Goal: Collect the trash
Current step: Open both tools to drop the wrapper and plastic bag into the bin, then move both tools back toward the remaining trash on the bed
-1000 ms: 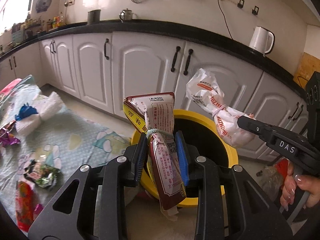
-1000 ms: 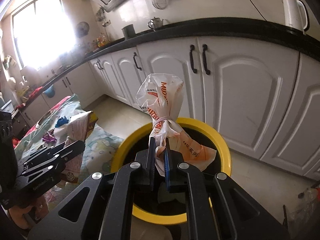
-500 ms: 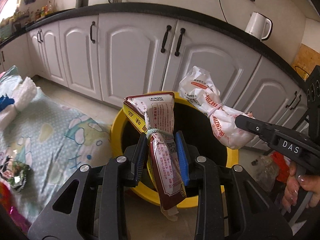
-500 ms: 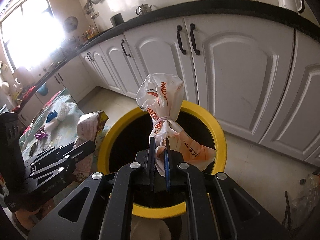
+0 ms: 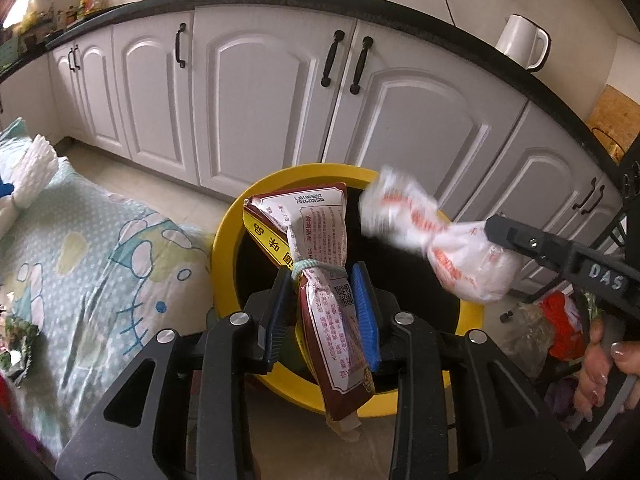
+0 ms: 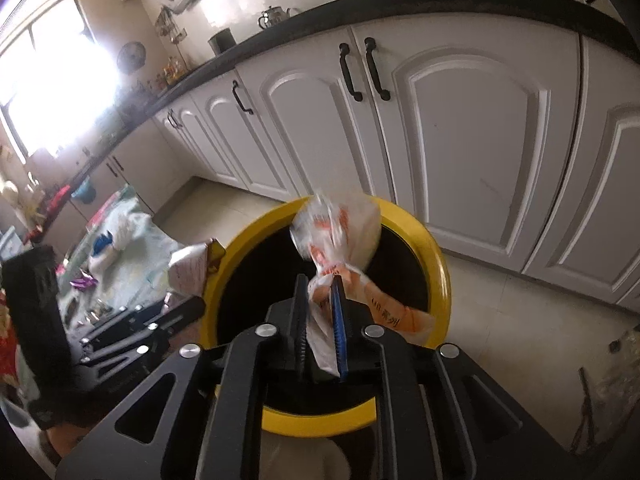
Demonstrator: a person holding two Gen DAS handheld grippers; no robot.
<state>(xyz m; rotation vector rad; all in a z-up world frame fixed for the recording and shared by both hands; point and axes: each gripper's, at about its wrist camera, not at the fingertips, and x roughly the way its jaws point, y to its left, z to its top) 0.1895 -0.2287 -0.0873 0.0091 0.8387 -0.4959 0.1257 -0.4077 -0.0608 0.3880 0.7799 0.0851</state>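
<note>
A yellow-rimmed black bin [image 5: 228,240] [image 6: 436,272] stands on the floor before the cabinets, and both grippers hover over its mouth. My left gripper [image 5: 322,276] [image 6: 200,304] has a red-brown printed packet [image 5: 320,232] [image 6: 188,268], tied with a rubber band, between its pads. Its jaws are opening, and the packet still hangs sharp and unmoved against the blue pad. My right gripper [image 6: 320,280] [image 5: 490,224] has a white and orange tied bag [image 6: 340,228] [image 5: 460,264] between its opening jaws. That bag is blurred and tips down toward the bin.
White cabinet doors [image 5: 260,100] rise close behind the bin. A patterned cloth [image 5: 100,248] with wrappers [image 5: 16,340] lies left of it. A clear bag of rubbish [image 5: 532,328] sits on the floor at right, near a person's hand [image 5: 600,360].
Both grippers sank closer over the bin. The right jaws widened, and the white bag went from upright and sharp to tilted and blurred. The left jaws parted slightly around the packet.
</note>
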